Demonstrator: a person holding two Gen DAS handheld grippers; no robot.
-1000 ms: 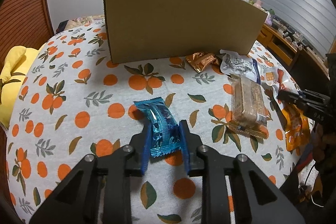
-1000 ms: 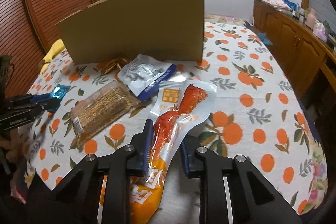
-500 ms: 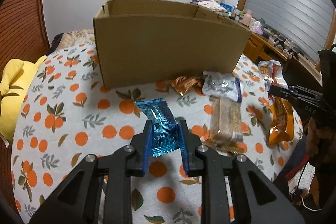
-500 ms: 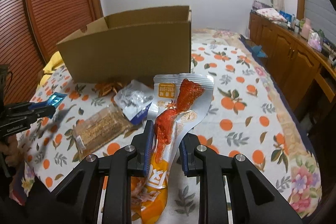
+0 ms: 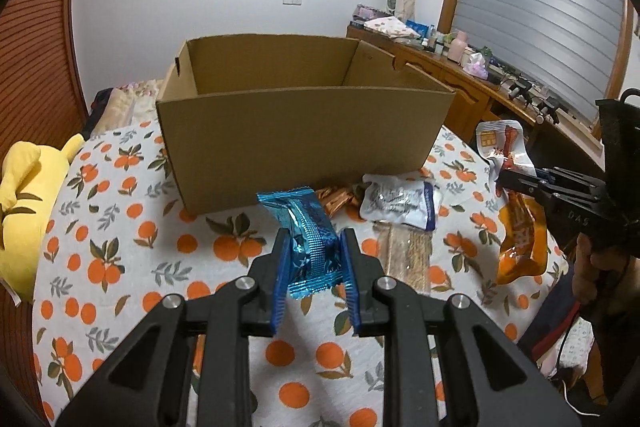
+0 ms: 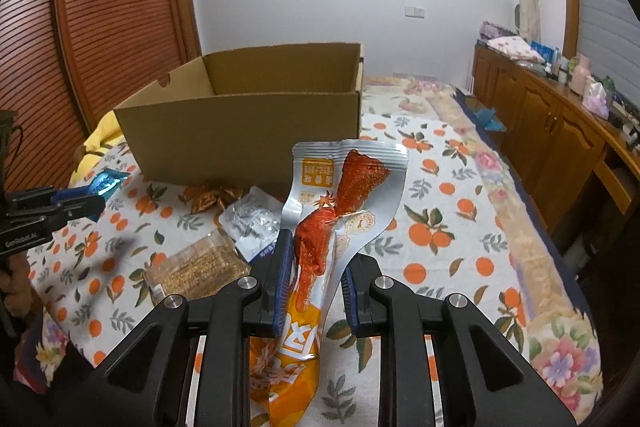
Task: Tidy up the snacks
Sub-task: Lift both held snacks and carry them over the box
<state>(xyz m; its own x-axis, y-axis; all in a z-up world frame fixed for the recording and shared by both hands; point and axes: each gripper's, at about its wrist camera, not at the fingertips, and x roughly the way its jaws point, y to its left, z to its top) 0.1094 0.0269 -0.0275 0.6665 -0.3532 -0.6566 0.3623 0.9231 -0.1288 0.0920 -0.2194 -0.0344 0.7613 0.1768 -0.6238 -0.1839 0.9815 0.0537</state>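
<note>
My left gripper [image 5: 313, 259] is shut on a shiny blue snack wrapper [image 5: 306, 227], held in the air above the orange-print tablecloth [image 5: 120, 267]. My right gripper [image 6: 316, 267] is shut on a long silver and orange pouch [image 6: 340, 203] showing a red snack, also lifted off the cloth. An open cardboard box [image 5: 296, 131] stands behind both; its inside looks bare where I can see it. In the left wrist view the right gripper [image 5: 520, 183] shows at the right with the pouch [image 5: 520, 239]. The left gripper [image 6: 80, 203] shows at the left edge of the right wrist view.
On the cloth before the box lie a brown cracker bar pack [image 6: 200, 267], a silver and blue pouch [image 5: 400, 203] and a copper foil wrapper [image 5: 336, 199]. A yellow plush toy [image 5: 28, 195] sits at the left edge. A wooden cabinet [image 6: 560, 123] runs along the right.
Both grippers have risen with their packets, lifting them off the cloth. The box's open top has come into view, and the table looks farther below.
</note>
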